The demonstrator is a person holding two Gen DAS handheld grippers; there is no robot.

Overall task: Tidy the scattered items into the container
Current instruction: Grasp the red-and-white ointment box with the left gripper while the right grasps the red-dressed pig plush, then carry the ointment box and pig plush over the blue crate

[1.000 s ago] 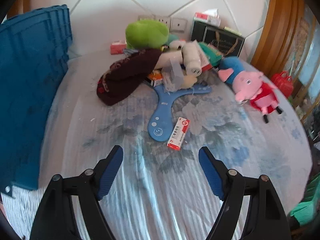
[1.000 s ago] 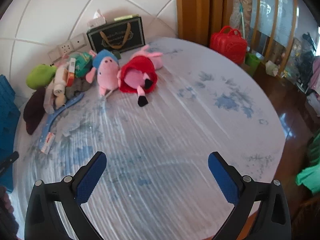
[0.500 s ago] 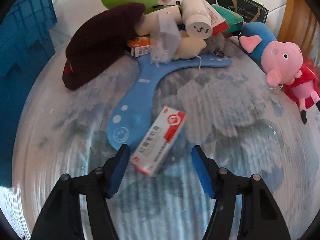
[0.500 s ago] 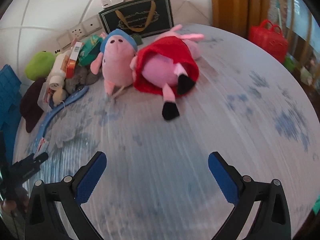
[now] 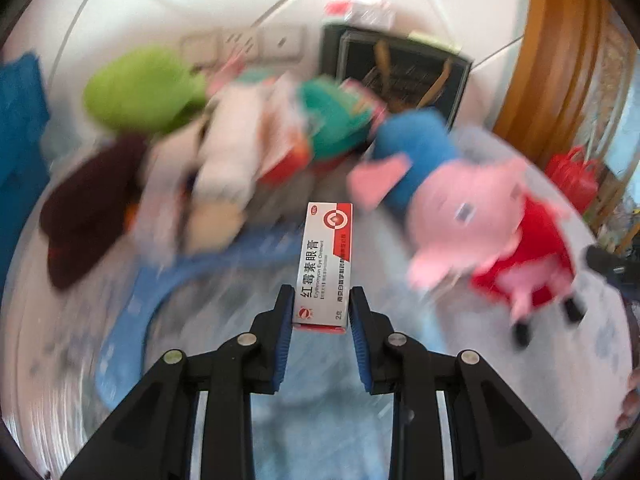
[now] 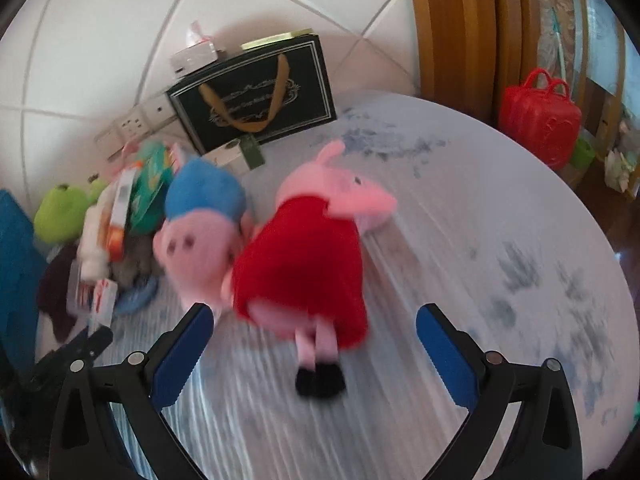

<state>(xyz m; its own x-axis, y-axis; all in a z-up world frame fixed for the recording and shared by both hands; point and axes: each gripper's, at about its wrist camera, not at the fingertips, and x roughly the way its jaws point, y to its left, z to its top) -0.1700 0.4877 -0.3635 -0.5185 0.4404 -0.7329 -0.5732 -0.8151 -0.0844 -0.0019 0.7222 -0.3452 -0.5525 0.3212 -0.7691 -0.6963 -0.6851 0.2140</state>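
We are holding the left tongs (image 5: 320, 308) closed on a white-and-red ointment box (image 5: 325, 268); their jaws have just been closing, and the blue pads are now pressing its two long sides near its lower end, the box sticking up and forward over the counter (image 5: 460, 360). Beyond it the pile is blurring: a green plush (image 5: 140, 94), a dark red cloth (image 5: 86, 208), a blue curved toy (image 5: 188, 276) and a blue-headed pig plush (image 5: 416, 156). We are keeping the right tongs (image 6: 314, 344) wide open and empty, with the legs of the red-dressed pig plush (image 6: 304, 264) lying between the fingers, untouched. The blue container (image 6: 16, 264) is showing at the left edge, beside the pile.
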